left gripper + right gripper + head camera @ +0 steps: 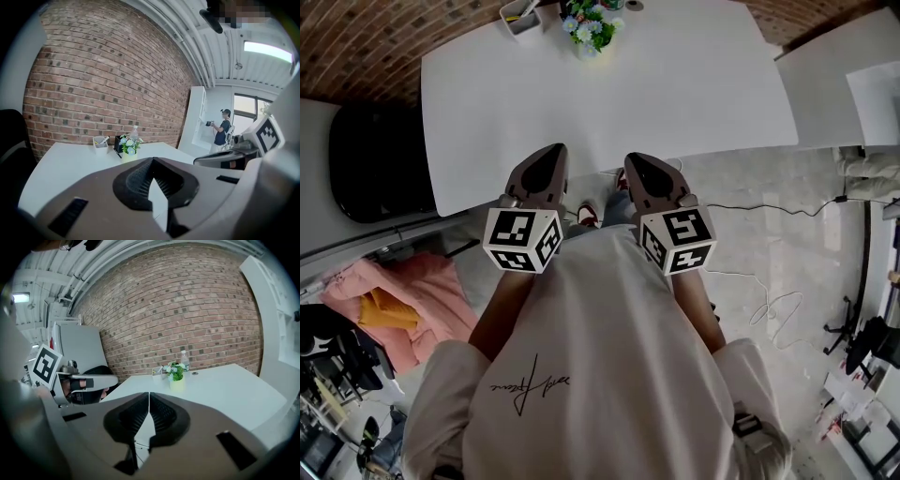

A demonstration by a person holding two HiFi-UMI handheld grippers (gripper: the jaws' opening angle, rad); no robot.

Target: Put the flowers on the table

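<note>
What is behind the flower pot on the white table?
A clear bottle stands just behind the flowers, a dark box beside it, then the brick wall. From this side the flowers cover the bottle's lower part and much of the box.

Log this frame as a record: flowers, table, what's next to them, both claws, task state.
flowers: small potted bunch, upright at the far edge of the table
table: white top
beside flowers: white pen holder to their left in the head view; clear bottle behind them
left claw: shut, nothing in it, at the table's near edge
right claw: shut, nothing in it, alongside the left one
task state: flowers already stand on the table; neither claw is near them
</note>
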